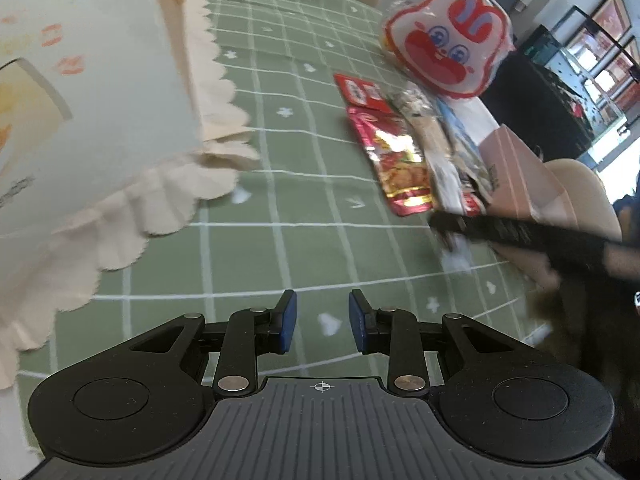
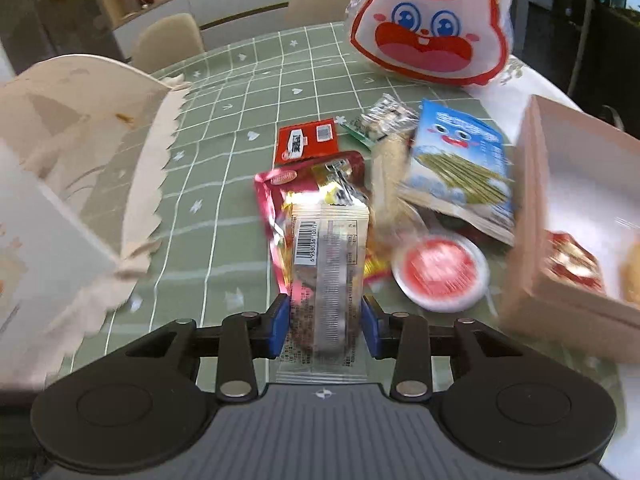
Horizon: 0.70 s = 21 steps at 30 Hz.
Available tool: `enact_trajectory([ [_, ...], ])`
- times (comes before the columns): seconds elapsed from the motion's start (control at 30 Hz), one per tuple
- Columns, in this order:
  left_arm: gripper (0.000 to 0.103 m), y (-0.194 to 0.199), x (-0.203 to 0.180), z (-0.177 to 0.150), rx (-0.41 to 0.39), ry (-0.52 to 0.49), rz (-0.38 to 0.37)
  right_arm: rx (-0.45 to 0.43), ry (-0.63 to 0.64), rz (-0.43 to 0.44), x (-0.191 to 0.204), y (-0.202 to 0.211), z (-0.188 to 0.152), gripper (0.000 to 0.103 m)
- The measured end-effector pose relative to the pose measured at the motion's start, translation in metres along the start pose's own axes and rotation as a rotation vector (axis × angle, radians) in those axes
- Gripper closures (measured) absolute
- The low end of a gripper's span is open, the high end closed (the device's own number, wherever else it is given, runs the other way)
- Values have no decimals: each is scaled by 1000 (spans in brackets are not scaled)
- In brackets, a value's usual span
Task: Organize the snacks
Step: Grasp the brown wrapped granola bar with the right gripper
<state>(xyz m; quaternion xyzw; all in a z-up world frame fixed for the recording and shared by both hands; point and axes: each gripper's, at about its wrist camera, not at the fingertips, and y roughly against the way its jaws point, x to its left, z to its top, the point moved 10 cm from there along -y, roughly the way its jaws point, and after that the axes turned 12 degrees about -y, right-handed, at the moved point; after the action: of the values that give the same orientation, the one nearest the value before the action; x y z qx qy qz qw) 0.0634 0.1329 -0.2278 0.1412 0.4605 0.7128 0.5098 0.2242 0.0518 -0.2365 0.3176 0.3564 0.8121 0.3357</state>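
Observation:
My right gripper point(image 2: 325, 326) is shut on a clear-wrapped snack bar point(image 2: 328, 264) with a barcode, held above the green checked tablecloth point(image 2: 224, 152). Beyond it lies a pile of snacks: a red foil packet point(image 2: 280, 184), a small red packet point(image 2: 308, 142), a blue packet point(image 2: 460, 160) and a round red-lidded cup point(image 2: 440, 272). A pink box point(image 2: 532, 240) stands at the right with snacks inside. My left gripper point(image 1: 322, 320) is open and empty above the cloth, near the same snack pile point(image 1: 400, 152).
A white box with a scalloped paper liner point(image 2: 100, 152) stands at the left, also in the left wrist view point(image 1: 100, 100). A rabbit-face bag point(image 2: 432, 28) stands at the back, also in the left wrist view point(image 1: 444, 44). Chairs point(image 2: 168, 40) stand behind the table.

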Motion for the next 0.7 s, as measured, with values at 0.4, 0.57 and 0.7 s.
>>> enact_trajectory([
  [0.4,71,-47,-81,86,-92,-100,-69,-24,-37,-165,-106,65,-52,66],
  [0.57,71,-76,-116,115,-68,-196,-114,-36,-72,-193,-138,72,-64,63],
  [0.7,71,-103,-124,113,-18,-184,-69,-40,-137,-162,-154,77,-69,57],
])
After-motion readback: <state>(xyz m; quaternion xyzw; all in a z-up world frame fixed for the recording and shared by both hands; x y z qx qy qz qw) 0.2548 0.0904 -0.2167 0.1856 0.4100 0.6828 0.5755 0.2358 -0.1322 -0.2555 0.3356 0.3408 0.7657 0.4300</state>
